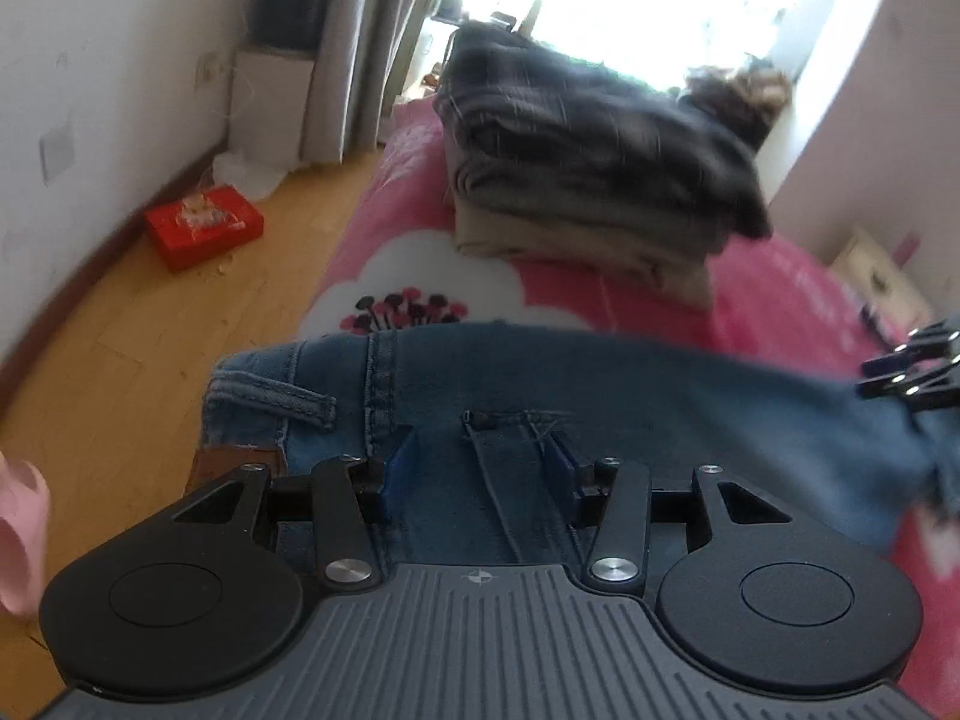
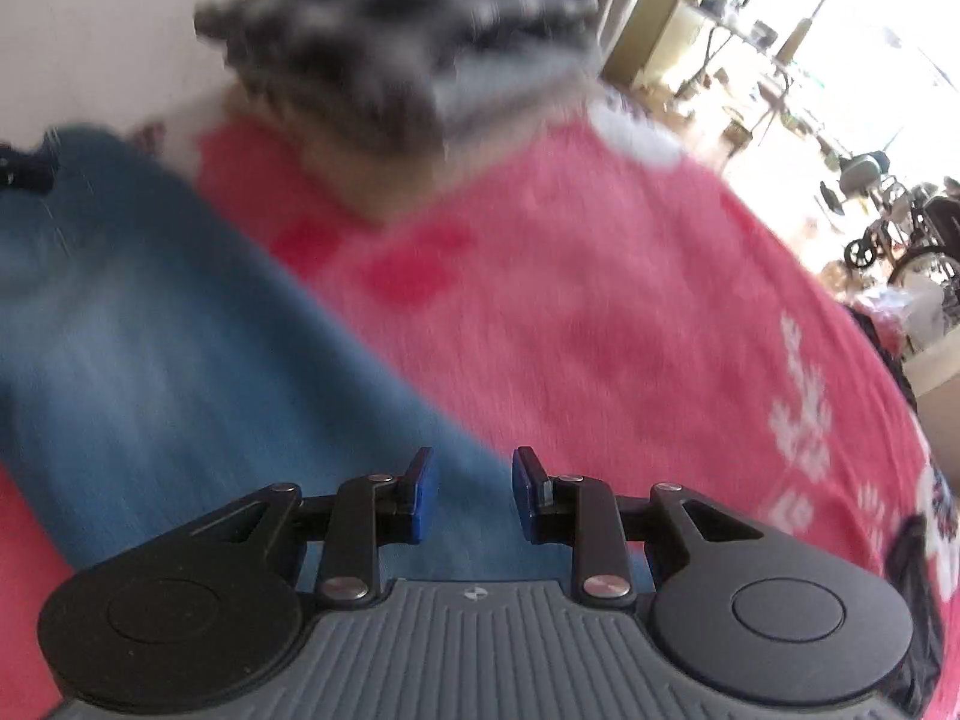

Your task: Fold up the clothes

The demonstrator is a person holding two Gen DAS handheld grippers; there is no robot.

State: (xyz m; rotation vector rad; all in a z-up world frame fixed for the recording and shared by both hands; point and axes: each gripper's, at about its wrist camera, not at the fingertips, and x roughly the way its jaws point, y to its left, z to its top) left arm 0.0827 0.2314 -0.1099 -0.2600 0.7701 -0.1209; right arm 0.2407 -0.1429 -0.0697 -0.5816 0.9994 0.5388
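Observation:
Blue jeans (image 1: pixel 600 384) lie stretched across the pink bedspread (image 1: pixel 780 294). My left gripper (image 1: pixel 480 462) hovers open over the waistband end, near a belt loop and a brown leather patch, with denim showing between its blue pads (image 1: pixel 401 462). The right gripper (image 1: pixel 912 372) shows at the right edge, at the jeans' other end. In the right wrist view the jeans (image 2: pixel 150 330) run off to the left, blurred. There my right gripper (image 2: pixel 474 495) stands open over the denim's edge, and the left gripper (image 2: pixel 24 174) peeks in at far left.
A stack of folded clothes (image 1: pixel 600 180), dark grey on top and beige below, sits on the bed behind the jeans; it is blurred (image 2: pixel 408 60) in the right wrist view. A red box (image 1: pixel 204 225) lies on the wooden floor left of the bed. Wheelchairs (image 2: pixel 900 234) stand far right.

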